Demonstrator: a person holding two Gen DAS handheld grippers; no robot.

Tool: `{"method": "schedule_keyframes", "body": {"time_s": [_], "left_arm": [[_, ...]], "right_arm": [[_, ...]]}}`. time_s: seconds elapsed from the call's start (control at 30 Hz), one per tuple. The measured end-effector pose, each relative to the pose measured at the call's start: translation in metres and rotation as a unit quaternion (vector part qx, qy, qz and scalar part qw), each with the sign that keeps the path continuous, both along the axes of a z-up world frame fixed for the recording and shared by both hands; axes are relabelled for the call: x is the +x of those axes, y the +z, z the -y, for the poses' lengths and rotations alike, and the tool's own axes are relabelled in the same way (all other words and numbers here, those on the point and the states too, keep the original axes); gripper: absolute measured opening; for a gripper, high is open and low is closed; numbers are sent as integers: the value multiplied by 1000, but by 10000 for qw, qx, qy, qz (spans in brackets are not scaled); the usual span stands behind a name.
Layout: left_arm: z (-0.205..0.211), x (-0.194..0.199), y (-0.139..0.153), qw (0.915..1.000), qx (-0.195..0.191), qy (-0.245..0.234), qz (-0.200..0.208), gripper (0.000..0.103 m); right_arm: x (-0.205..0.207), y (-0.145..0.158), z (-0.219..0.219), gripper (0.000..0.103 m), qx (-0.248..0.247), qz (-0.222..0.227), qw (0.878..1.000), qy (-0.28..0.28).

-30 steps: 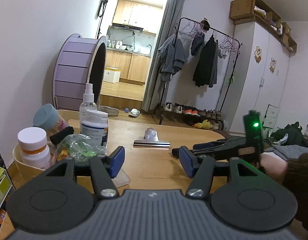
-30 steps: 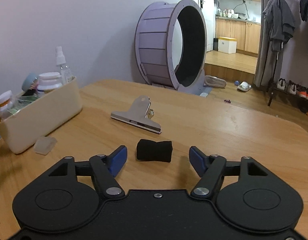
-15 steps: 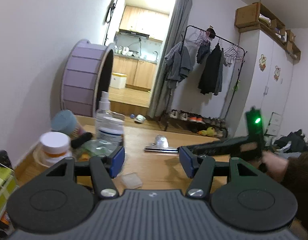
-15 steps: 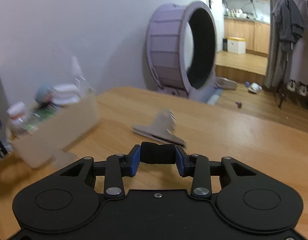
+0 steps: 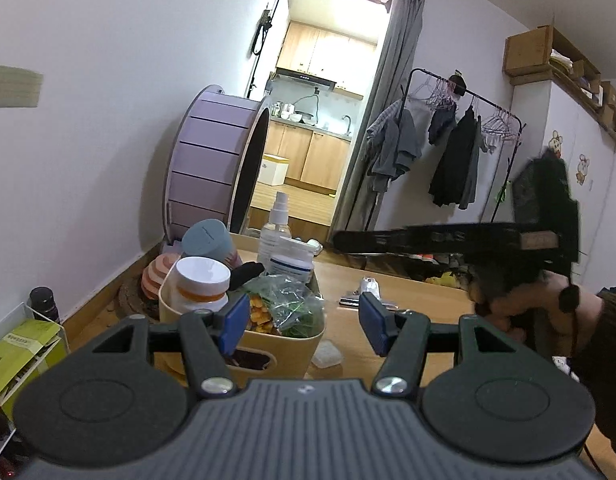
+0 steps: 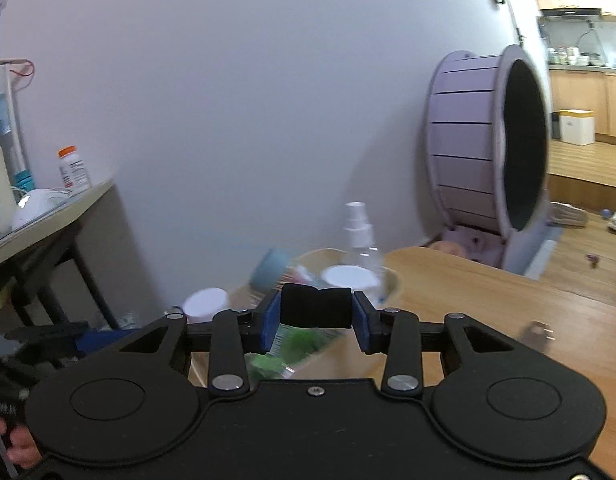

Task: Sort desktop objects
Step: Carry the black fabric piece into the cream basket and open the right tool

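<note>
My right gripper [image 6: 316,313] grips a small black rolled cloth [image 6: 316,307] by its ends; its jaws are easing open slightly, but the pads still press on the roll. It hangs above the cream basket [image 6: 392,278], which holds a spray bottle [image 6: 357,236], white-capped bottles and a plastic bag. In the left wrist view the same basket [image 5: 304,340] sits just ahead of my left gripper [image 5: 300,322], which is open with nothing between its blue pads. A metal binder clip [image 5: 367,292] lies on the wooden table [image 5: 419,292] behind it.
A small translucent block [image 5: 327,354] lies by the basket's right side. A purple cat wheel [image 5: 216,168] stands on the floor past the table. A low shelf with a green box [image 5: 20,348] is at the left. A grey side table [image 6: 48,208] holds bottles.
The right gripper shut on the black roll, lifted it off the table and swung left over the basket. The left gripper drew back and left; the basket now sits in front of it.
</note>
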State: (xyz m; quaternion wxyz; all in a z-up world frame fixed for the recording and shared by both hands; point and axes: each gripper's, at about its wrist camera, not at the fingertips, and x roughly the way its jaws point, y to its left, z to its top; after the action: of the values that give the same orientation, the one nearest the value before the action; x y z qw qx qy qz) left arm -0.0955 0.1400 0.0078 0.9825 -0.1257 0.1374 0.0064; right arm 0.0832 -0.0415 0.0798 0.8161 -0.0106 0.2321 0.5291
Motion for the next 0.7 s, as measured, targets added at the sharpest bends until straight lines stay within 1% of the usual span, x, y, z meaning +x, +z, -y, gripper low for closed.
{"method": "schedule_keyframes", "body": {"time_s": [0.07, 0.1, 0.2, 0.27, 0.33, 0.47, 0.53, 0.6, 0.7], "left_arm": [[1, 0, 0, 10000, 9, -39, -13, 59], [1, 0, 0, 10000, 16, -48, -24, 59], [-1, 0, -1, 10000, 0, -77, -56, 59], [-1, -1, -2, 9999, -14, -105, -68, 59], [0, 0, -1, 9999, -11, -136, -55, 59], [2, 2, -1, 9998, 6, -198, -44, 59], [5, 3, -1, 9997, 37, -231, -75, 59], [7, 5, -3, 9996, 82, -254, -127, 60], [8, 6, -5, 9994, 135, -271, -186, 60]], "right_arm": [[2, -2, -10, 44, -2, -57, 9999, 88], [2, -3, -12, 48, -11, -58, 9999, 98], [3, -5, -9, 57, -25, -20, 10000, -2], [3, -4, 2, 57, -34, 10, 9999, -106], [3, -6, 13, 58, -143, 87, 9996, -232], [3, -24, 20, 58, -691, 52, 9972, -280], [-3, -37, 17, 58, -997, 86, 9948, -199], [-10, -48, 11, 58, -1185, 122, 9928, -118], [-18, -60, -2, 58, -1347, 110, 9908, -7]]}}
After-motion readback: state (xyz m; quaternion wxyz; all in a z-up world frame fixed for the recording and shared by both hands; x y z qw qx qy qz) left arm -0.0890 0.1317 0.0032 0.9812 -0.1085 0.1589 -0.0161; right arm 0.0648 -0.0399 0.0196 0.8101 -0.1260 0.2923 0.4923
